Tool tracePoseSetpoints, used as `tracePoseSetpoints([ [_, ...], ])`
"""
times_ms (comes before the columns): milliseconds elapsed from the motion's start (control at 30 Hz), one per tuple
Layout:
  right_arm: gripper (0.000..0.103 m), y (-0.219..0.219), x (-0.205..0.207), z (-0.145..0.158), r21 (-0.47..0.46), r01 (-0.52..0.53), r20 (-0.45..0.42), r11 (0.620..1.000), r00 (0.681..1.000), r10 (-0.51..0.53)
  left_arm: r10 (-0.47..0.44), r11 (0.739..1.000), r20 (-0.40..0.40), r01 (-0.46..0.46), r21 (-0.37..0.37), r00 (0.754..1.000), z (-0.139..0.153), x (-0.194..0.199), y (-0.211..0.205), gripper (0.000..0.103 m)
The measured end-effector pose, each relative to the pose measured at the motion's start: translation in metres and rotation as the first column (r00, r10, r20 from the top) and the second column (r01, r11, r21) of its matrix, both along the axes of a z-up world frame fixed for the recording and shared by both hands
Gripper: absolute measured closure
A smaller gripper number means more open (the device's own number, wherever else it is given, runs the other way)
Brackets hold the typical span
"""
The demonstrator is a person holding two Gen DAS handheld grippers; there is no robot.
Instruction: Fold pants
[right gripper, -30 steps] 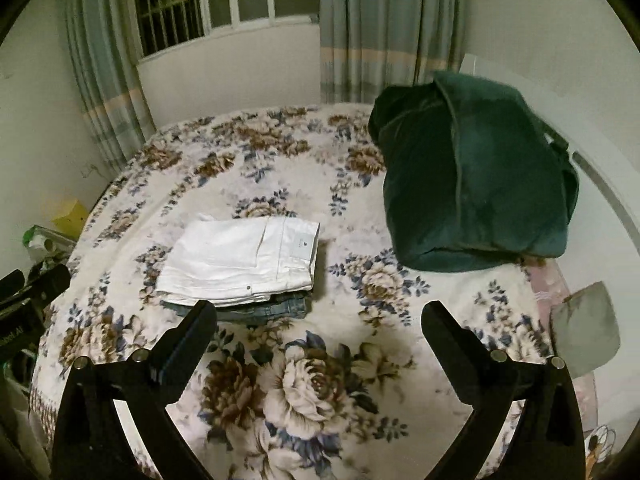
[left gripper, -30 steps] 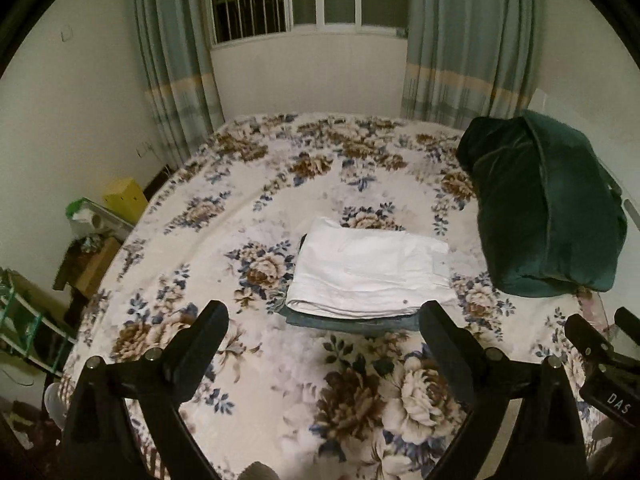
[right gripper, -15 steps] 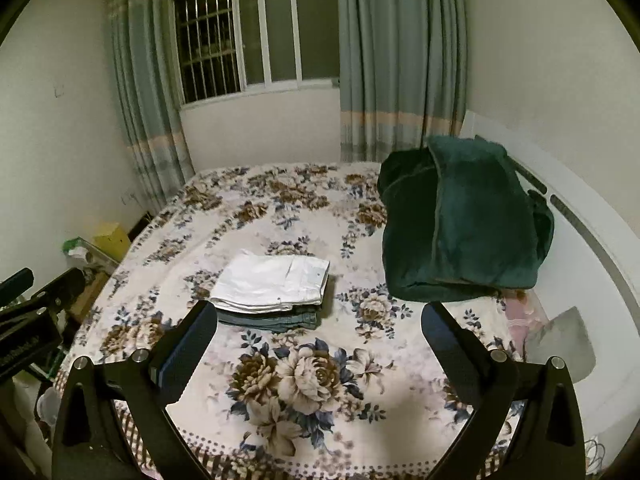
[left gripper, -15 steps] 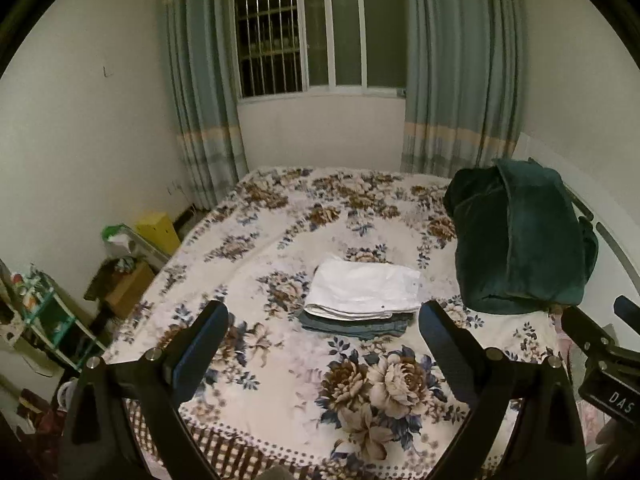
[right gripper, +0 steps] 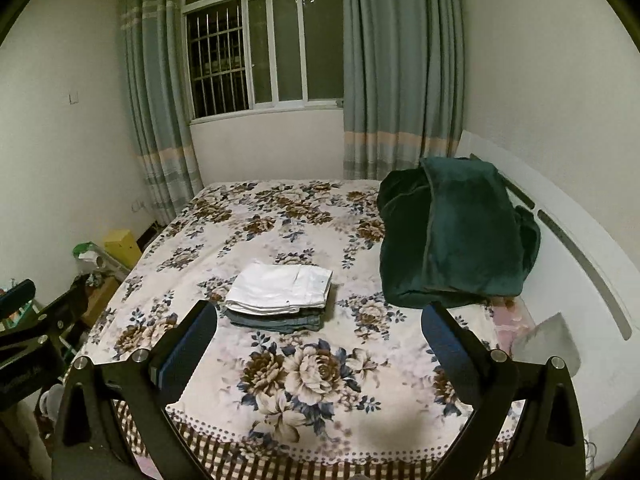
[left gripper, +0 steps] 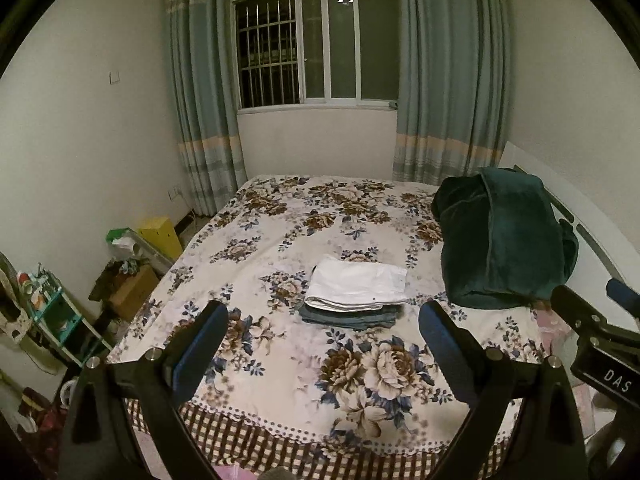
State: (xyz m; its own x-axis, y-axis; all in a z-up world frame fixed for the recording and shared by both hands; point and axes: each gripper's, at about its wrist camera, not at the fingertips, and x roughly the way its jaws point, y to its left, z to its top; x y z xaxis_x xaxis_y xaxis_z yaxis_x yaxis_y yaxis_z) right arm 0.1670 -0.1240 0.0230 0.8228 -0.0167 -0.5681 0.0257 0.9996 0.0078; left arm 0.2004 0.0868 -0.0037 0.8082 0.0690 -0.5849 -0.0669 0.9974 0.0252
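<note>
While the left gripper (left gripper: 322, 332) and right gripper (right gripper: 320, 330) both hang spread wide and empty off the bed's (left gripper: 280, 412) near edge, the white pants (left gripper: 356, 286) lie folded atop a denim pair (left gripper: 352, 318) mid-bed, where a careless regrasp could topple the stack.
</note>
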Motion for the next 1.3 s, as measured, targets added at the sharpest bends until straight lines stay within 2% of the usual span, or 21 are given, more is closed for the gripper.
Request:
tracePoseSetpoints([
  [100,0.0,0.002,0.001,-0.001,0.001,-0.002,0.0,1.0,1.0,0.002,-0.003,1.0,-0.002,0.003,0.0,1.0,-0.001,-0.002,0.002,0.0],
  [633,0.0,0.023,-0.013,0.001,-0.001,0.001,-0.001,1.0,1.0,-0.001,0.009,1.0,0.008,-0.009,0.002,1.0,-0.001,-0.011,0.011,0.0],
  [1300,0.0,0.041,0.002,0.007,0.023,-0.023,-0.007,0.999,1.0,0.023,0.014,1.0,0.017,-0.014,0.006,1.0,0.0,-0.016,0.015,0.0],
])
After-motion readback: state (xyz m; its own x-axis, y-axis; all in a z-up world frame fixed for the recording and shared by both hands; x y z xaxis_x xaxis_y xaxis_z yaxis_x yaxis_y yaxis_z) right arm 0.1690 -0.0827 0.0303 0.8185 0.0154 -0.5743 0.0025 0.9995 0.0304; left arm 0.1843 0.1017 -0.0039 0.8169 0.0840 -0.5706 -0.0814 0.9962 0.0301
